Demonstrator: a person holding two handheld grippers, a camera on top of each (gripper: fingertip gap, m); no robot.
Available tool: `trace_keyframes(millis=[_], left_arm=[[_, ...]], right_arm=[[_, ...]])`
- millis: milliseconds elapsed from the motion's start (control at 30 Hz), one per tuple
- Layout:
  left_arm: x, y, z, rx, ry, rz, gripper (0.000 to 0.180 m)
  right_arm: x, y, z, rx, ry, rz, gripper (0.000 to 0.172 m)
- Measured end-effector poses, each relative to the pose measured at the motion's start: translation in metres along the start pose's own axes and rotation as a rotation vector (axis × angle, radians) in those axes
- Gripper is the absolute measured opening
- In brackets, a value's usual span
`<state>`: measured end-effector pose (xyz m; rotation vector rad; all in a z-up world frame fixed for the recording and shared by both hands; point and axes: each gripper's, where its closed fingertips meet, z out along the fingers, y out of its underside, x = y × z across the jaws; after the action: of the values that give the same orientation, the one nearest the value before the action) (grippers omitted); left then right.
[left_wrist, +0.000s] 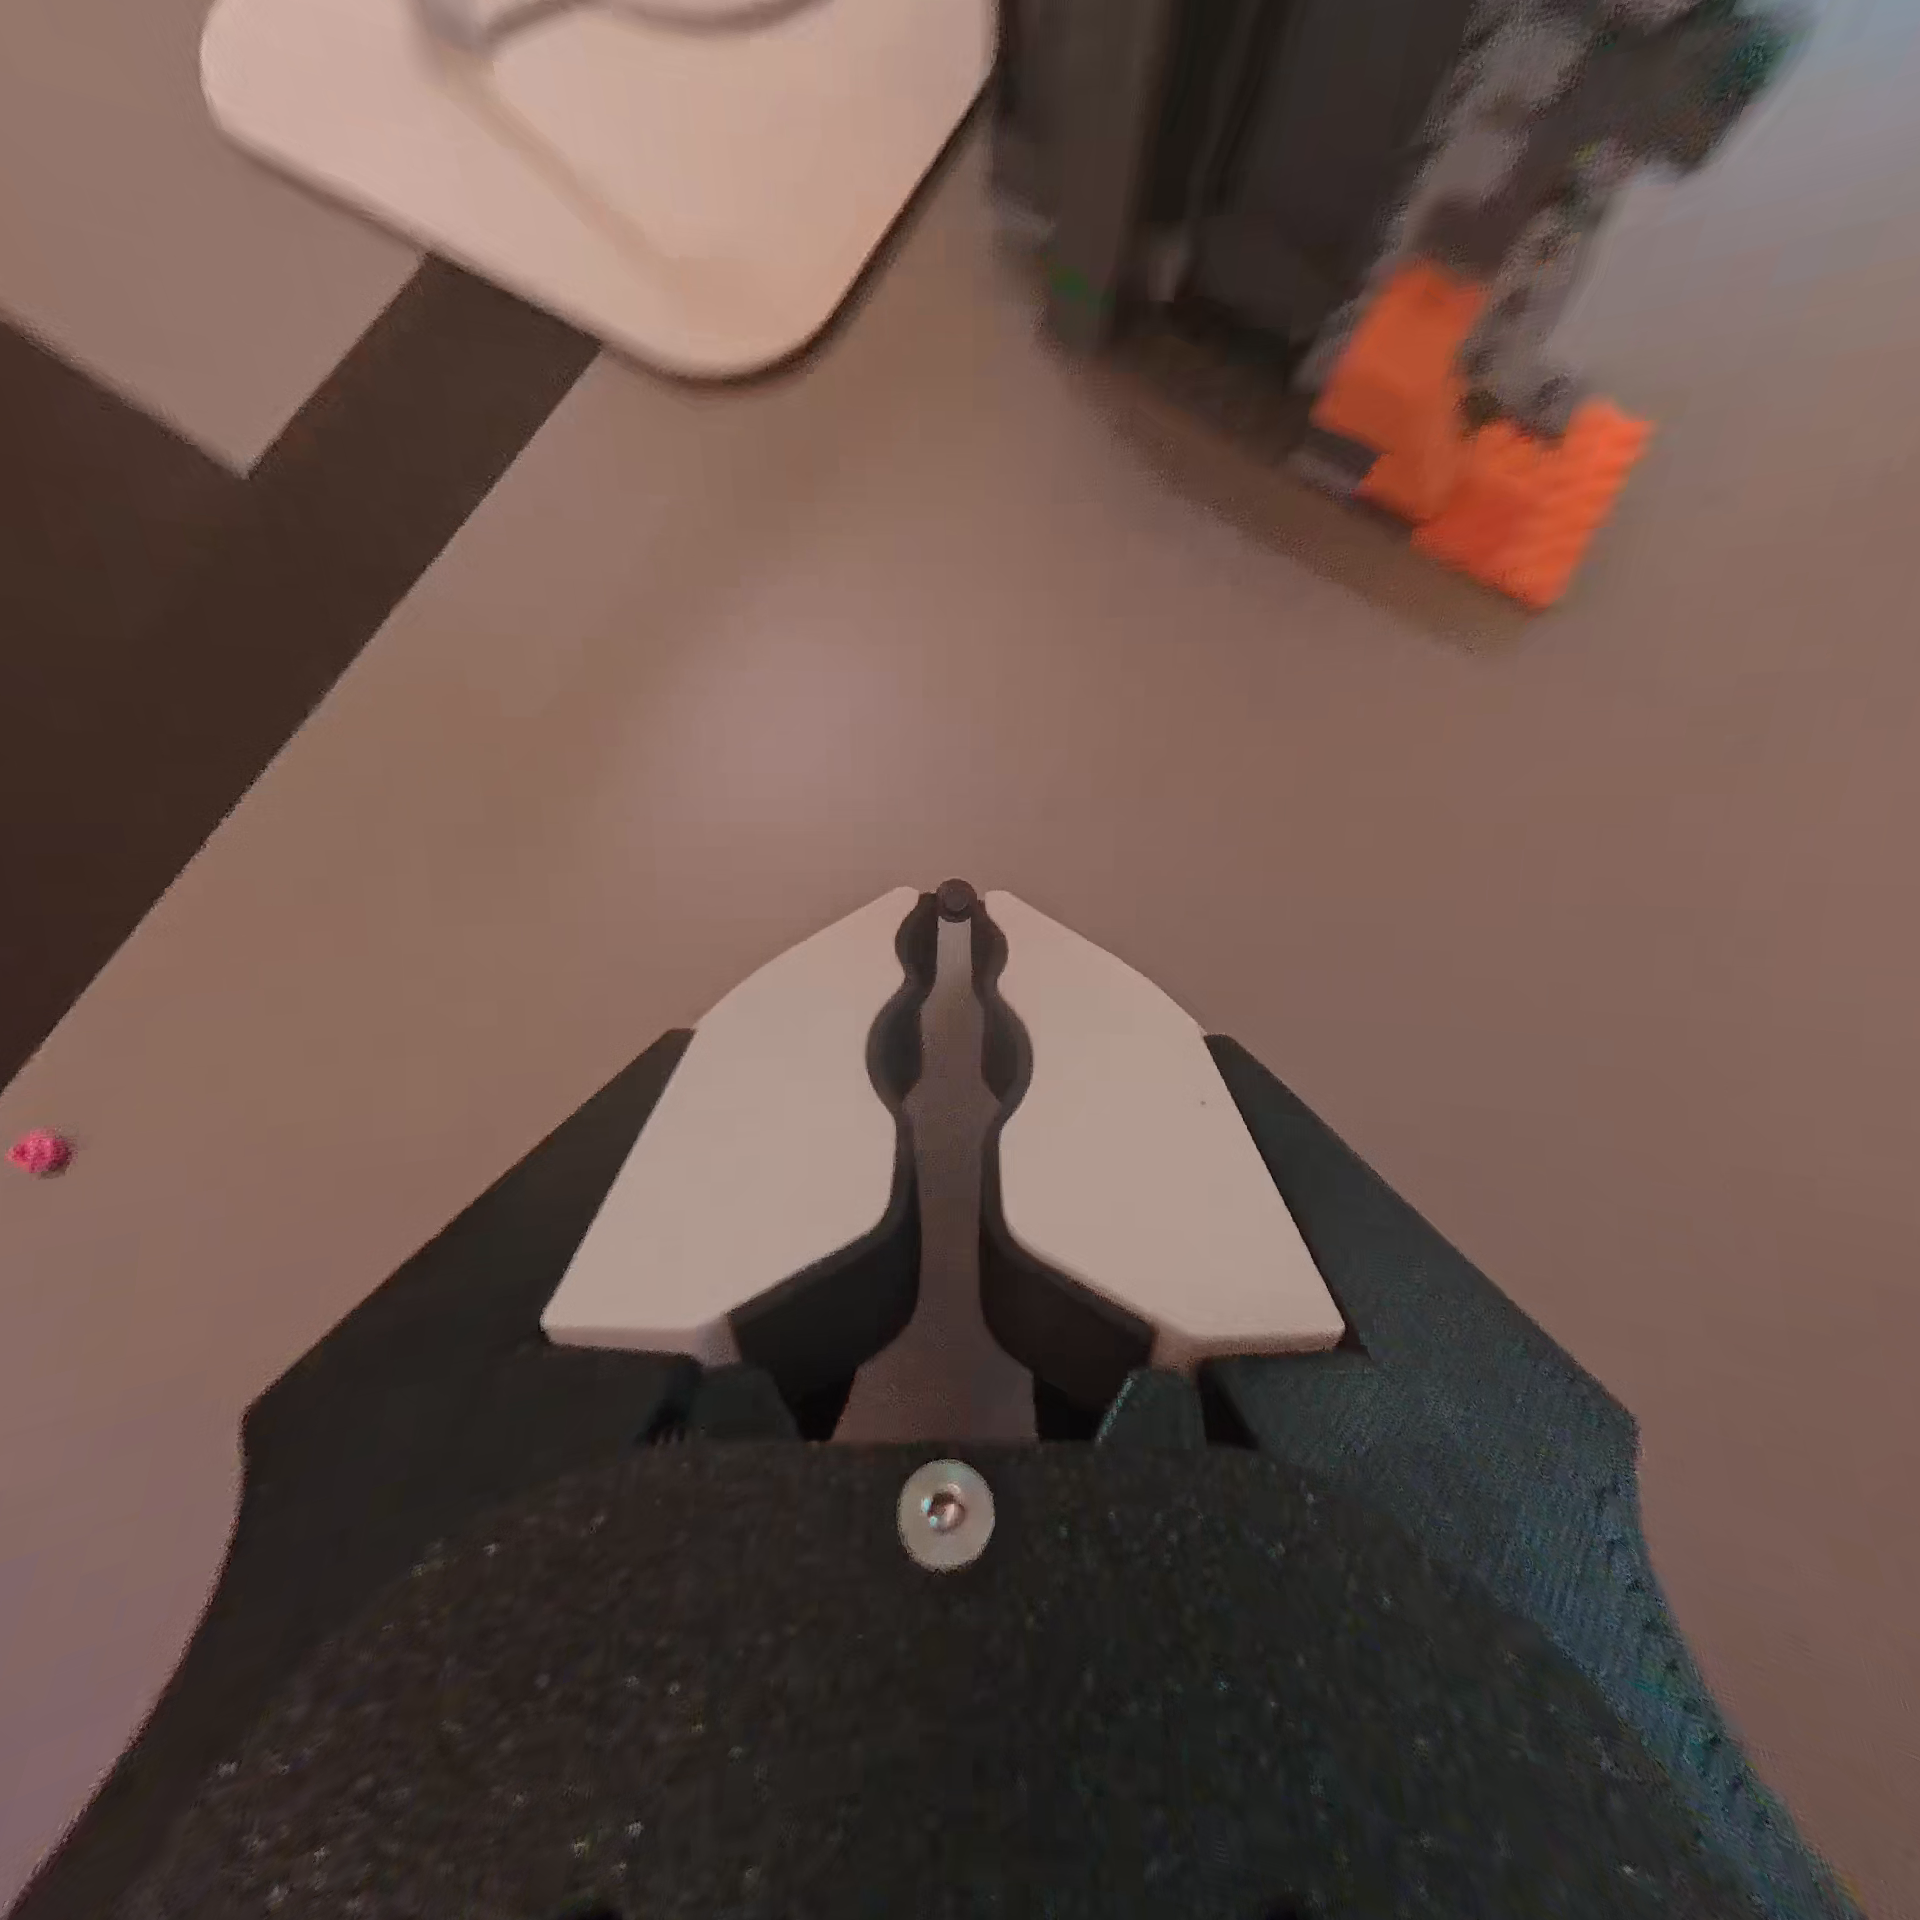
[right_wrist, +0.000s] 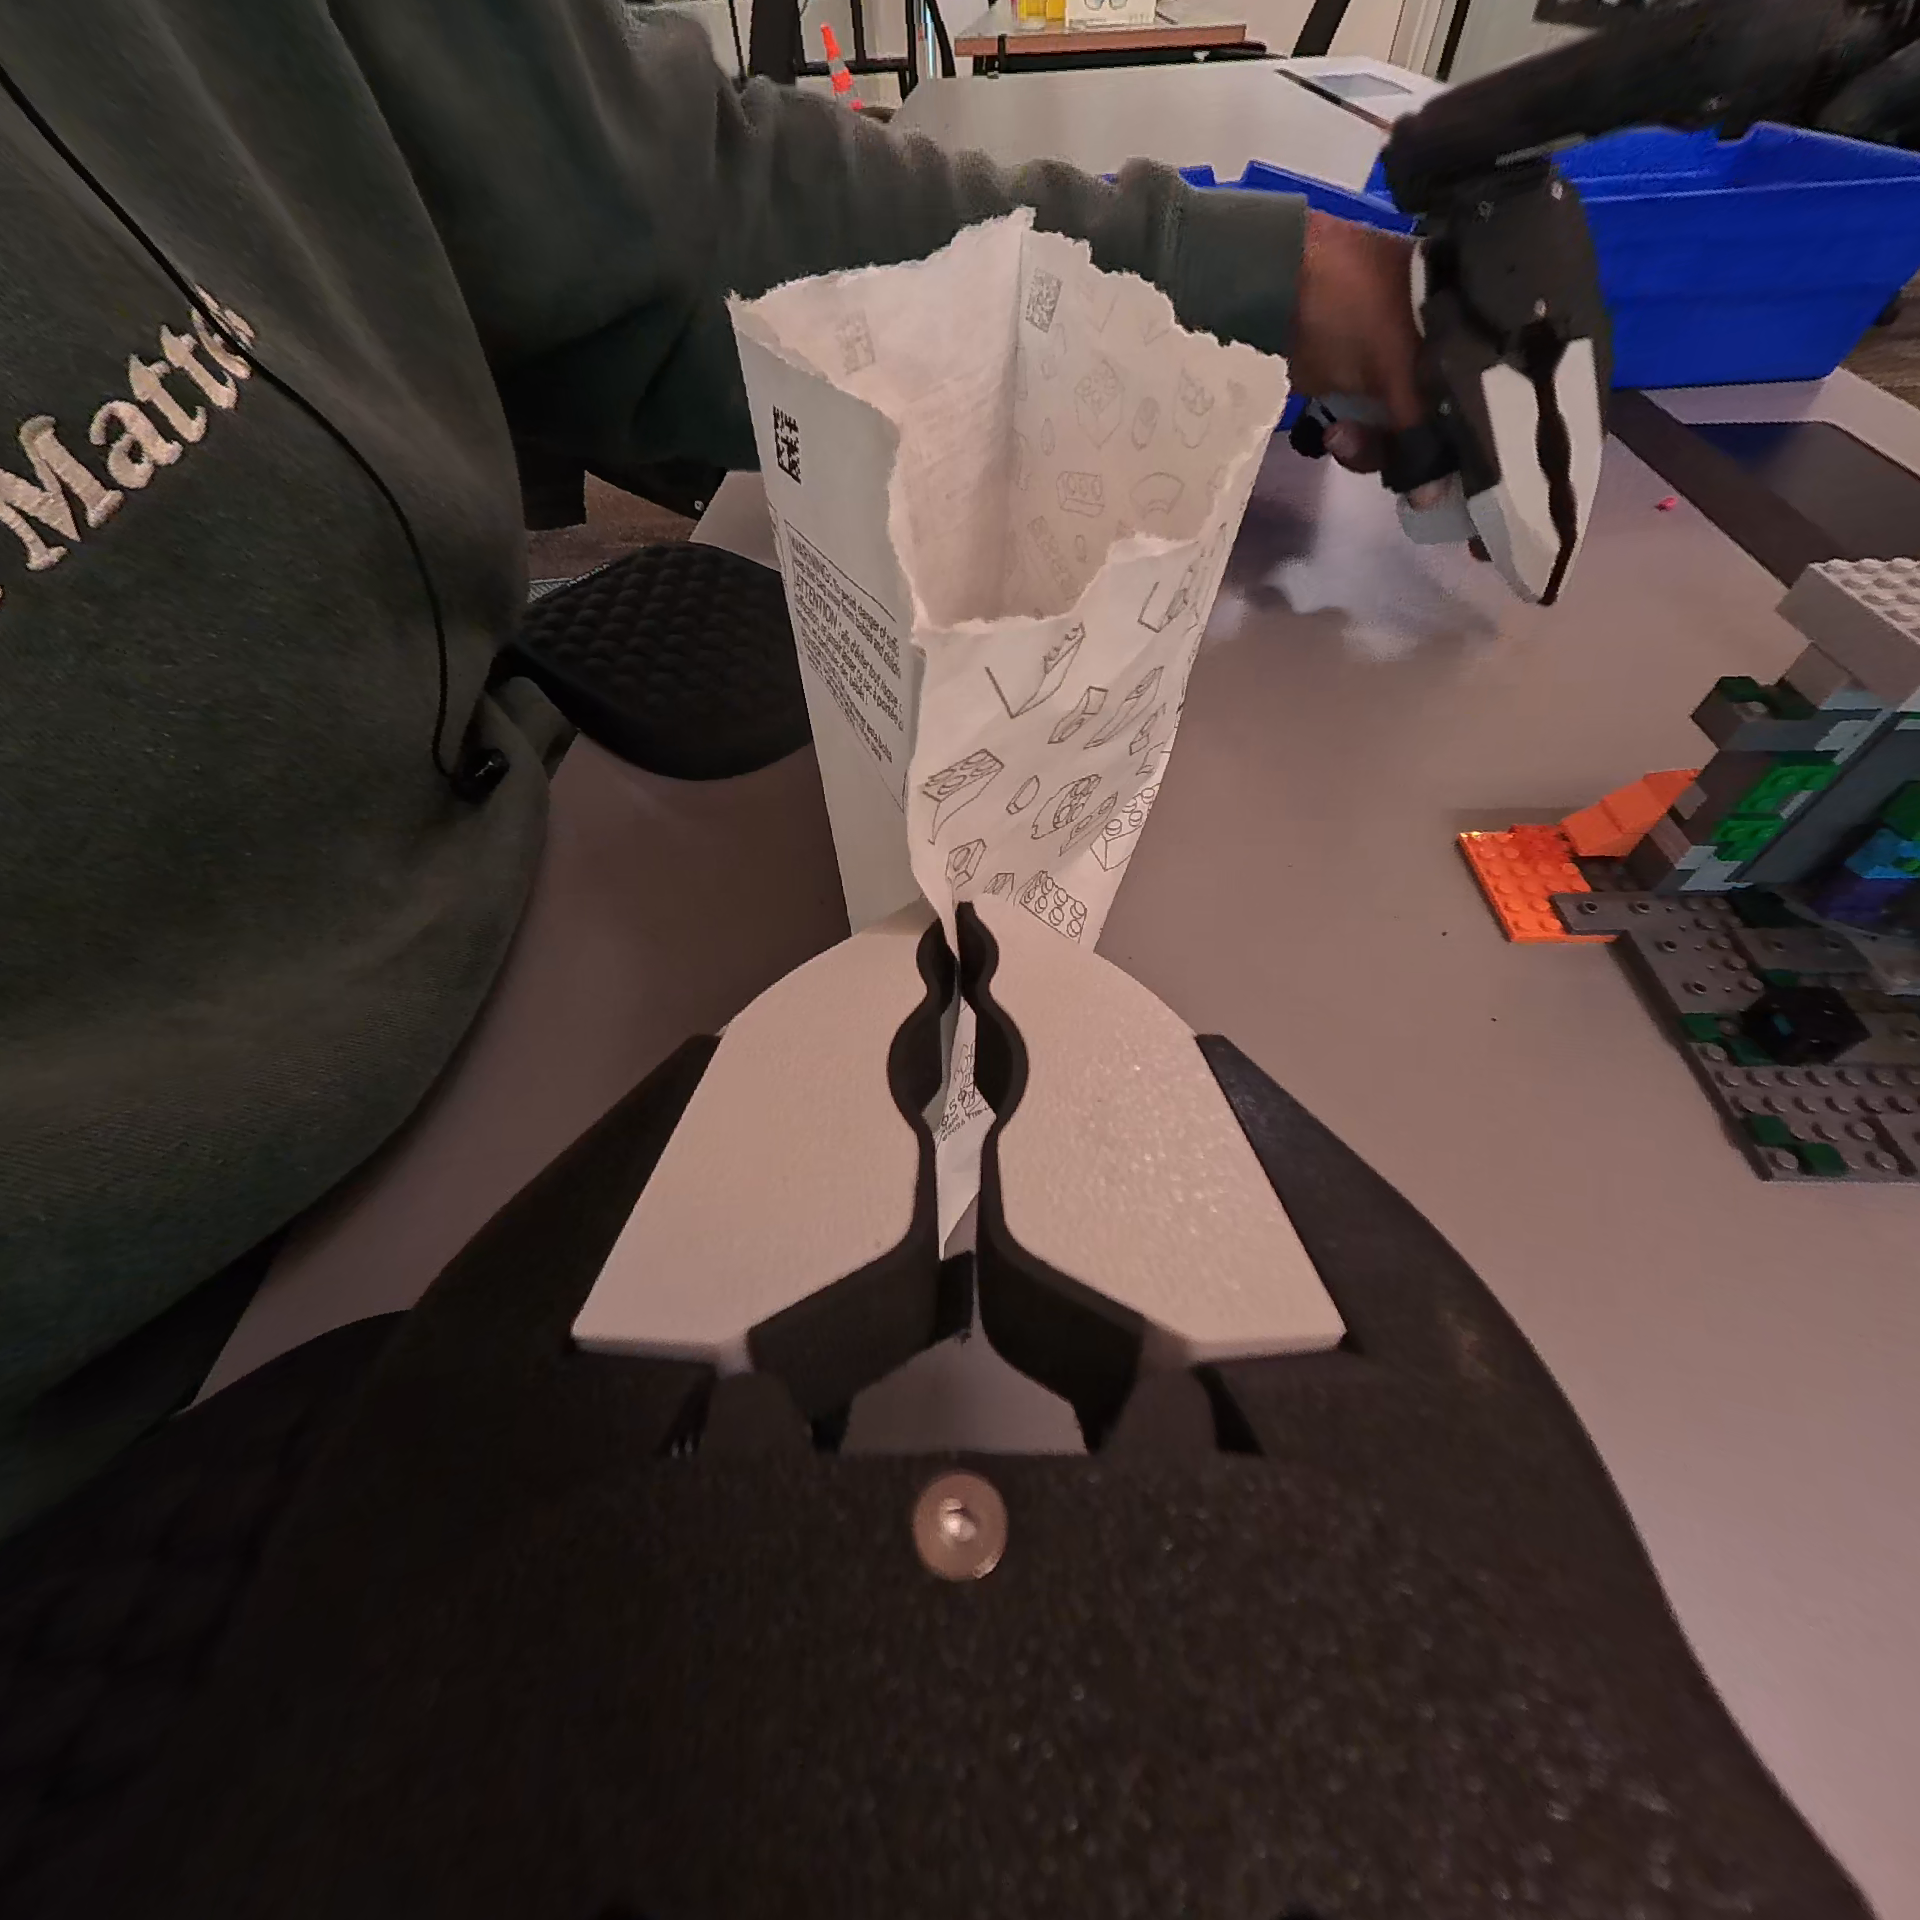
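Between the right gripper's (right_wrist: 958, 920) white fingers (right_wrist: 821, 1122) a torn-open white paper bag (right_wrist: 997, 540) is pinched by its lower end, its ragged mouth pointing up and away, so the pads press on thin paper alone. Off to its right, over the grey table (right_wrist: 1299, 1039), the left gripper (left_wrist: 954, 900) hangs above bare tabletop with its fingers nearly together on a small dark round peg (left_wrist: 954, 898) right at the tips. Near it stand a brick model with an orange plate (right_wrist: 1527, 878), a blue bin (right_wrist: 1756, 270) and a white tray (left_wrist: 623, 177). I judge the peg the likeliest loss: it is tiny, caught only at the very tips, and a slight loosening or jolt could drop it onto the table. The bag could also tear further or slide out, since the paper is thin and already ripped.
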<state>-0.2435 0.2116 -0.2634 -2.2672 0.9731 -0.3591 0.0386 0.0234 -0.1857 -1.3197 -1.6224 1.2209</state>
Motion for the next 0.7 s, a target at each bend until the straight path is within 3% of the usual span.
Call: trace_keyframes(millis=[33, 367, 500, 700], left_arm=[[0.011, -0.009, -0.005, 0.026, 0.011, 0.027, 0.006], [0.195, -0.121, -0.096, 0.322, 0.317, 0.443, 0.007], [0.257, -0.132, -0.118, 0.346, 0.426, 0.609, 0.007], [0.281, -0.120, -0.109, 0.264, 0.464, 0.671, 0.015]], right_arm=[[0.000, 0.000, 0.000, 0.000, -0.001, 0.001, 0.000], [-0.001, -0.001, 0.002, -0.007, -0.001, -0.007, 0.000], [-0.002, -0.001, 0.003, -0.011, 0.003, -0.012, 0.000], [-0.002, -0.001, 0.002, -0.015, 0.009, -0.019, 0.000]])
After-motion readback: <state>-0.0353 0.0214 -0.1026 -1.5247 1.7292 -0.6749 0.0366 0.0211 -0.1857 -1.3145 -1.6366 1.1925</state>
